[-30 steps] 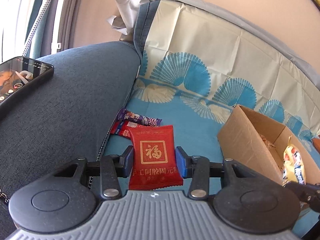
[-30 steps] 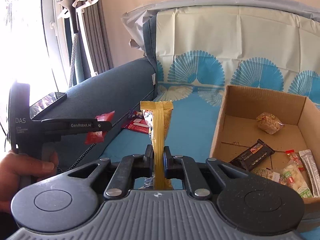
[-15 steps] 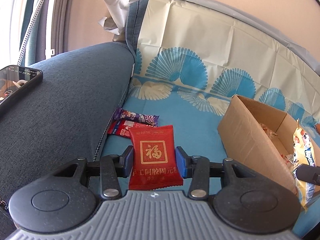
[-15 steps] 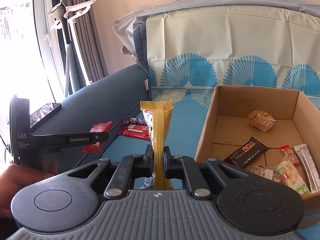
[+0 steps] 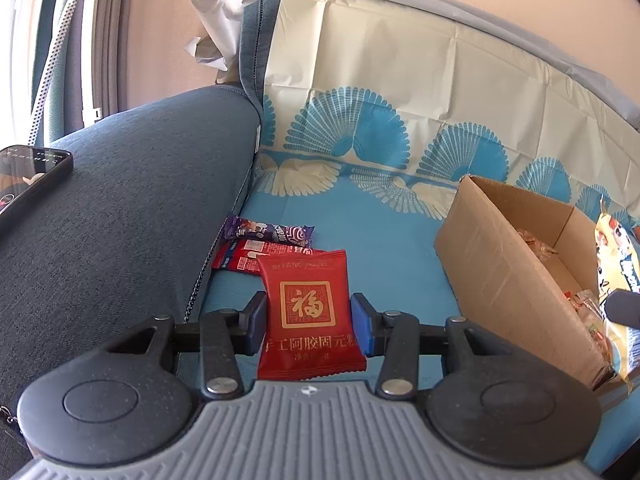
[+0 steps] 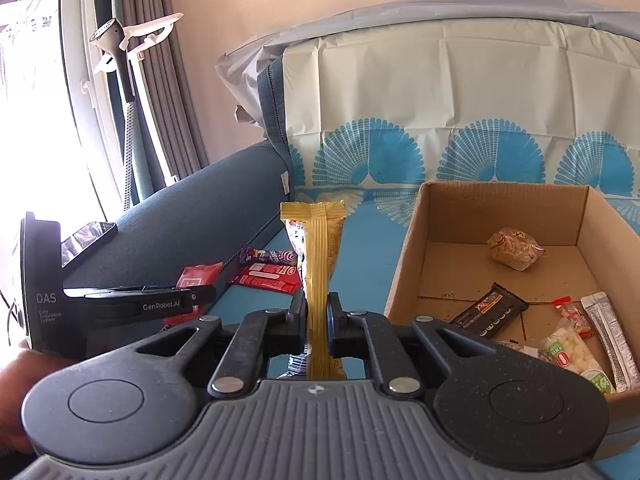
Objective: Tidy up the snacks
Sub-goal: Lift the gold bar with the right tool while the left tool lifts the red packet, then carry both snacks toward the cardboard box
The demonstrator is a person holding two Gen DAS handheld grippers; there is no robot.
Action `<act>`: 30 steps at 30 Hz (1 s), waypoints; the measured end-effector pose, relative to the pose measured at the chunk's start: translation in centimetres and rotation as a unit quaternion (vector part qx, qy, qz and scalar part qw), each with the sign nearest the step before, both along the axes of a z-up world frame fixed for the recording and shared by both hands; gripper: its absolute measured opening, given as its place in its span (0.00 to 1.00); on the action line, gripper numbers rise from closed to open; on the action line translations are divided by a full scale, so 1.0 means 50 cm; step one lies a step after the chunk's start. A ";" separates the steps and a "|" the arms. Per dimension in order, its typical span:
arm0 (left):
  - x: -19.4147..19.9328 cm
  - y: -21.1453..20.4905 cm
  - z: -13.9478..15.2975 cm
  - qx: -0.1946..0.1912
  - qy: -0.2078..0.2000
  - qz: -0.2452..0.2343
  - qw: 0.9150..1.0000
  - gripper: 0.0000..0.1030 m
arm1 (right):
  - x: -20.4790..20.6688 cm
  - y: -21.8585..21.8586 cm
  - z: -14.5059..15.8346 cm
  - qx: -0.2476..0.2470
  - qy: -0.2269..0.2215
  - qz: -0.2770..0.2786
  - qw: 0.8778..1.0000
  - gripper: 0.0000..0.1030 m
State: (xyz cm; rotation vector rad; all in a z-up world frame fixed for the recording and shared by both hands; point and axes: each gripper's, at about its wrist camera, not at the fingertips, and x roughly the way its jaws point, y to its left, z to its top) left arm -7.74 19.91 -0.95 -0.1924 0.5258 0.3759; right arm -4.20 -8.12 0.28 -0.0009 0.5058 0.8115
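With the left tongs (image 5: 308, 326) pinching a red packet (image 5: 308, 312) and the right tongs (image 6: 317, 320) a yellow packet (image 6: 316, 264) short of the cardboard box (image 6: 404, 264), early release risks dropping either onto the sofa.

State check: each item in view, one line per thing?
left hand-held gripper: shut on red packet
red packet: held upright, off the sofa
right hand-held gripper: shut on yellow packet
yellow packet: held upright, edge-on, outside box
cardboard box: open, holding several snacks
purple bar: lying on seat by armrest
red bar: lying on seat beside purple bar
phone: on armrest, screen lit
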 end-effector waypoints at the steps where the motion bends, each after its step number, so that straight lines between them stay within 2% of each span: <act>1: 0.000 -0.001 -0.001 0.002 0.001 -0.001 1.000 0.47 | 0.000 0.001 0.000 0.001 0.001 -0.002 1.000 0.09; 14: 0.009 -0.029 -0.007 0.035 0.012 -0.016 0.999 0.47 | 0.006 -0.012 0.010 0.019 0.003 -0.017 1.000 0.09; 23: 0.006 -0.056 -0.004 0.069 0.004 -0.028 0.997 0.47 | 0.017 -0.034 0.016 0.034 0.004 -0.036 0.999 0.09; 27: 0.003 -0.061 0.003 0.056 0.001 -0.033 0.998 0.47 | 0.024 -0.045 0.019 0.039 0.002 -0.051 0.998 0.09; 30: 0.009 -0.061 0.010 0.031 0.012 -0.028 0.999 0.47 | 0.029 -0.052 0.019 0.036 -0.003 -0.063 0.997 0.09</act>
